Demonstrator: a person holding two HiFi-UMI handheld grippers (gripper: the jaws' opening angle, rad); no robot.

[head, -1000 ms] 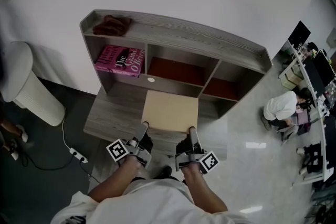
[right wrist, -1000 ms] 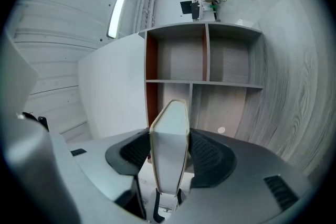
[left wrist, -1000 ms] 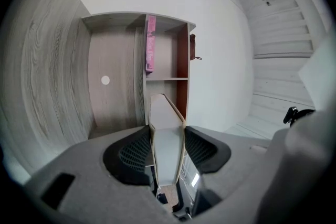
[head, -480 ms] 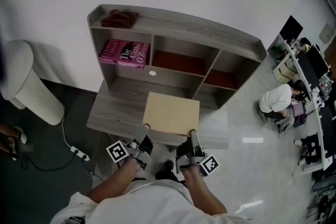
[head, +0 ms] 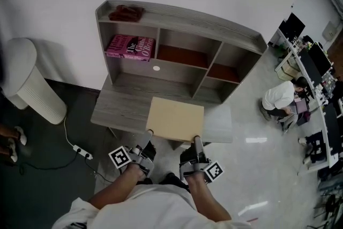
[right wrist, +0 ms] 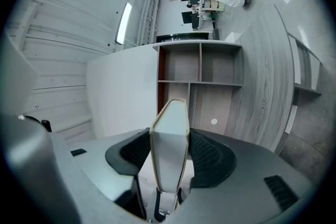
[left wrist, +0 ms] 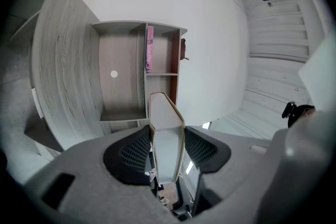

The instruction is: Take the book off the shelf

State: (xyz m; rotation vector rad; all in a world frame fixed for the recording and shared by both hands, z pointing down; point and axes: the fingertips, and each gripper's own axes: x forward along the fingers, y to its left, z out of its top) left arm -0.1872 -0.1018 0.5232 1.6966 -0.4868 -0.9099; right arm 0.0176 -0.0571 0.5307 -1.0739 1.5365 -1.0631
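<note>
I hold a tan book [head: 176, 119] flat over the front edge of the grey desk [head: 120, 107]. My left gripper [head: 148, 134] is shut on its near left corner and my right gripper [head: 196, 140] on its near right corner. In the left gripper view the book [left wrist: 165, 131] stands edge-on between the pads of the left gripper [left wrist: 166, 150]. The right gripper view shows the same book [right wrist: 170, 147] clamped by the right gripper [right wrist: 170, 157]. A pink book [head: 131, 46] lies in the top left compartment of the shelf unit [head: 182, 14].
A dark red cloth [head: 126, 12] lies on the shelf's top left. A white rounded bin [head: 27, 83] stands left of the desk, with a power strip [head: 83, 154] on the dark floor. A person in white [head: 278, 105] sits at desks far right.
The tan book, still held by both grippers, has come a little toward me, away from the shelf. The view has shifted so the shelf sits higher and farther off.
</note>
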